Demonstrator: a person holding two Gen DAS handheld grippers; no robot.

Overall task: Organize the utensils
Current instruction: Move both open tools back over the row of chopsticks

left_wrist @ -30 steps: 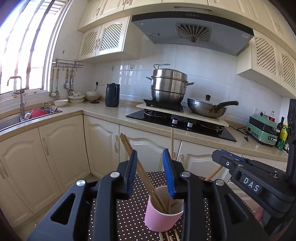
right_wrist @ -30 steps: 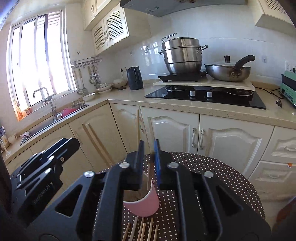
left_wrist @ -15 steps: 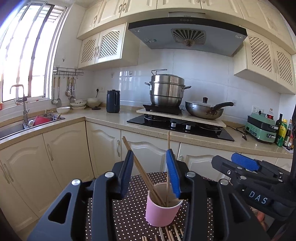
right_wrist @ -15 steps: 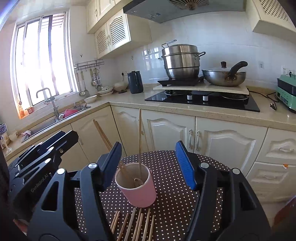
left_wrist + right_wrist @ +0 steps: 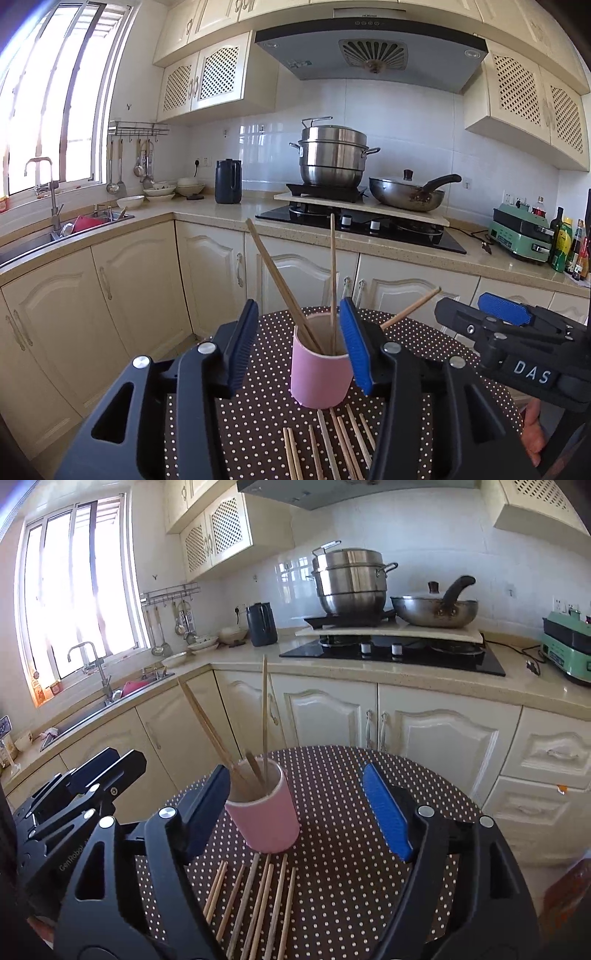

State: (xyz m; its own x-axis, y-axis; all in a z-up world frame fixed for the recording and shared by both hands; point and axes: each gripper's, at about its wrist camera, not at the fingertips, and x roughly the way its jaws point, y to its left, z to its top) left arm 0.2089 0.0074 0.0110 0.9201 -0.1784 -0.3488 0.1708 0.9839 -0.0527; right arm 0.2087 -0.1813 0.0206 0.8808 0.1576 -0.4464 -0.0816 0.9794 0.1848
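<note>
A pink cup stands on the round brown polka-dot table and holds several wooden chopsticks. Several more chopsticks lie flat on the table in front of the cup. My left gripper is open and empty, its fingers either side of the cup, nearer than it. My right gripper is open wide and empty, with the cup near its left finger. Each gripper shows at the edge of the other's view.
Behind the table run cream kitchen cabinets and a counter with a hob, a steel pot, a wok, a dark kettle and a green appliance. A sink is at the left.
My right gripper has opened, leaving a chopstick in the cup, and drawn back. My left gripper has also pulled back and opened wider. More of the table and the loose chopsticks now show.
</note>
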